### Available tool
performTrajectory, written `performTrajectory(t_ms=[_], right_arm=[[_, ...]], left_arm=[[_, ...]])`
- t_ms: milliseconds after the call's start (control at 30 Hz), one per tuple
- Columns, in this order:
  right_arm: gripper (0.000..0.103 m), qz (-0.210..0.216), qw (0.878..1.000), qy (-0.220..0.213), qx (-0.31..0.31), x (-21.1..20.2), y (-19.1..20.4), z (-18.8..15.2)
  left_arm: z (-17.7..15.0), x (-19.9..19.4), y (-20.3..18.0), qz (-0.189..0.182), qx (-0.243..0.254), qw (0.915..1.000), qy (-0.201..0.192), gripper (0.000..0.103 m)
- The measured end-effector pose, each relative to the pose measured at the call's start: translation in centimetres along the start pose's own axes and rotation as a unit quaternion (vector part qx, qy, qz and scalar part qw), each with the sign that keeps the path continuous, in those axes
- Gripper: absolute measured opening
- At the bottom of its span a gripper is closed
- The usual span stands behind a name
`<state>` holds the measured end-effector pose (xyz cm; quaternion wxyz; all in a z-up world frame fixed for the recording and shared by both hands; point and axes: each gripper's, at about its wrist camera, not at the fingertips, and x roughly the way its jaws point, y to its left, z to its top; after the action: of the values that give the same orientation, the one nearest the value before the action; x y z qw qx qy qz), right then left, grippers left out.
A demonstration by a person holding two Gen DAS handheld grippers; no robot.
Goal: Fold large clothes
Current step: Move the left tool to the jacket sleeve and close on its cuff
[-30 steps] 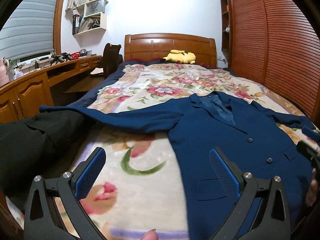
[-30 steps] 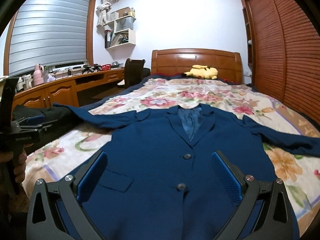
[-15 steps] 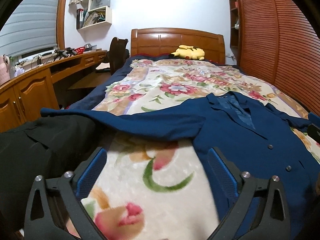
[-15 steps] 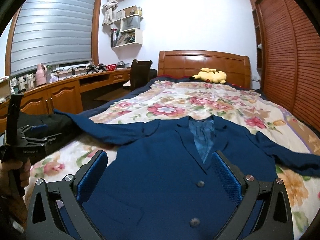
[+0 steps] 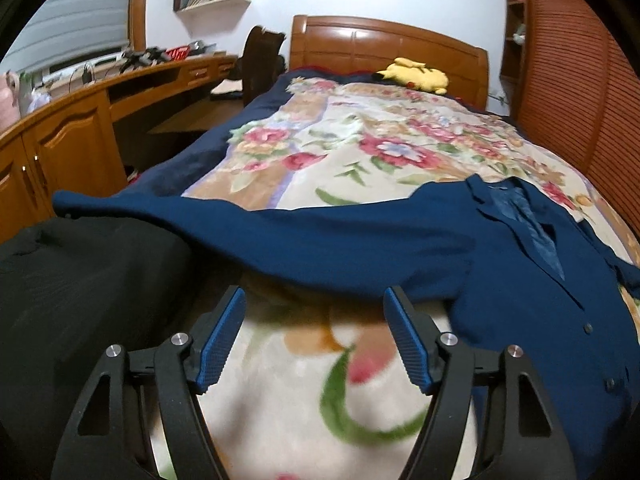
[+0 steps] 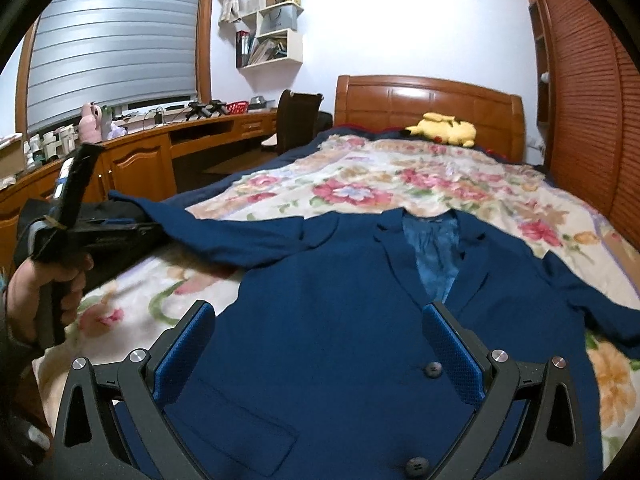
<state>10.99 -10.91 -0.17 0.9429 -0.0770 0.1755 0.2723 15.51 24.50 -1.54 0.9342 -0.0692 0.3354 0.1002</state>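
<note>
Spread across the floral blanket [image 5: 384,148] of a wooden-headboard bed [image 6: 430,98]: a navy blazer [image 6: 332,304], front up, lapels toward the headboard, one sleeve [image 5: 248,236] stretched out over a black garment [image 5: 76,292] at the bed's edge, the other sleeve trailing off to the opposite side. Just short of that outstretched sleeve, low over bare blanket: left gripper [image 5: 314,312], jaws closing, nothing between the blue pads. Over the blazer's lower front near the buttons: right gripper [image 6: 320,326], jaws wide apart, gripping nothing; far back by the headboard, a yellow plush toy [image 6: 446,128].
</note>
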Motion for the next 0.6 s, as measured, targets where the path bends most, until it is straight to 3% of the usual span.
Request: performTrajectory(t_ms=[500, 567, 600], right_arm=[[0.103, 0.018, 1.0, 0.015, -0.003, 0.3, -0.2, 0.8], [0.103, 0.013, 1.0, 0.012, -0.005, 0.2, -0.4, 0.8], [0.103, 0.012, 1.0, 0.012, -0.006, 0.1, -0.5, 0.7]], left_arm=[[2.4, 5.6, 2.6, 0.026, -0.039, 0.9977, 0.049, 0.072], [2.6, 5.8, 2.5, 0.027, -0.032, 0.9978, 0.05, 0.062], [2.6, 6.0, 2.3, 0.029, -0.027, 0.9978, 0.053, 0.051]])
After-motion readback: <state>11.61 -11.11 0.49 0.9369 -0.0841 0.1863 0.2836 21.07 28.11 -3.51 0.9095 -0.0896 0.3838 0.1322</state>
